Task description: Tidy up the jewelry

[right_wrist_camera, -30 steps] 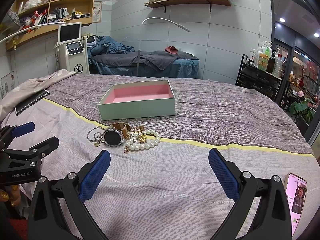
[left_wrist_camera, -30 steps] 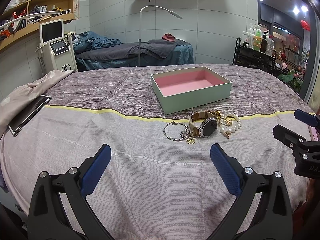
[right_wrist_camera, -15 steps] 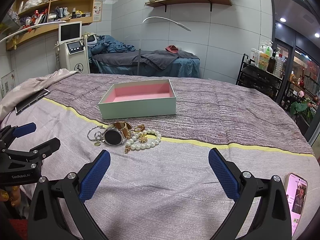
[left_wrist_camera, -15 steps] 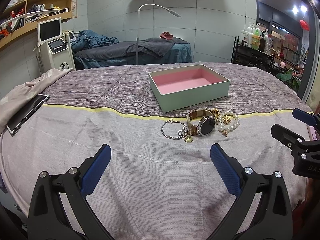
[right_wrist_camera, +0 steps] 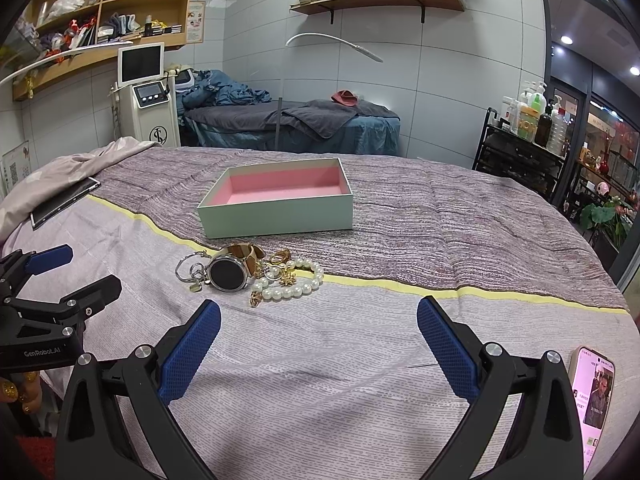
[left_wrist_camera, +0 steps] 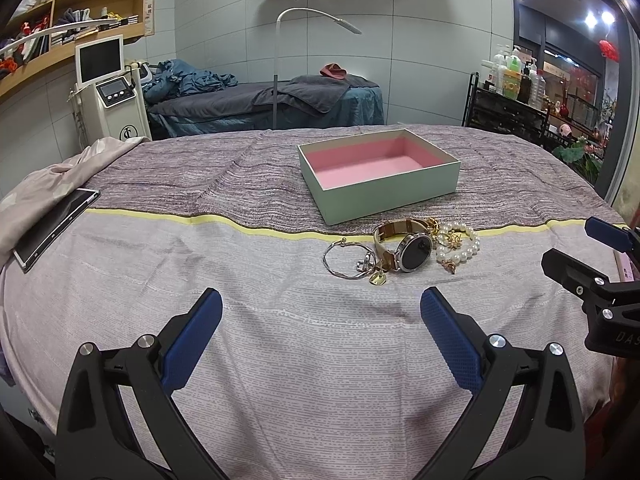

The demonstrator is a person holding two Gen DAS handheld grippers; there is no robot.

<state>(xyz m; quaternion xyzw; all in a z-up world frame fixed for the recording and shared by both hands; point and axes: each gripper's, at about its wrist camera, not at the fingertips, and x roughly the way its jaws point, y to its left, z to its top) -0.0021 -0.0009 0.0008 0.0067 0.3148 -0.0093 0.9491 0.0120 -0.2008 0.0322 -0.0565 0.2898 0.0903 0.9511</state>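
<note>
A pale green box [left_wrist_camera: 390, 192] with a pink lining stands open and empty on the bed; it also shows in the right wrist view [right_wrist_camera: 280, 216]. In front of it lies a heap of jewelry: a silver bangle with charms [left_wrist_camera: 347, 261], a gold-strapped watch [left_wrist_camera: 414, 252] and a pearl bracelet [left_wrist_camera: 460, 246]. The same watch [right_wrist_camera: 229, 274] and pearl bracelet [right_wrist_camera: 294, 286] show in the right wrist view. My left gripper [left_wrist_camera: 320, 320] is open and empty, short of the jewelry. My right gripper [right_wrist_camera: 318, 328] is open and empty, to the right of the heap.
A tablet [left_wrist_camera: 52, 228] lies on a beige cloth at the bed's left edge. A phone [right_wrist_camera: 596, 396] with a lit screen lies at the near right. A treatment bed [left_wrist_camera: 264, 104], a white machine [left_wrist_camera: 112, 92] and a bottle rack [left_wrist_camera: 508, 112] stand behind.
Both grippers have drifted slightly; the box and jewelry sit a little lower and nearer in the left wrist view. Nothing was taken hold of.
</note>
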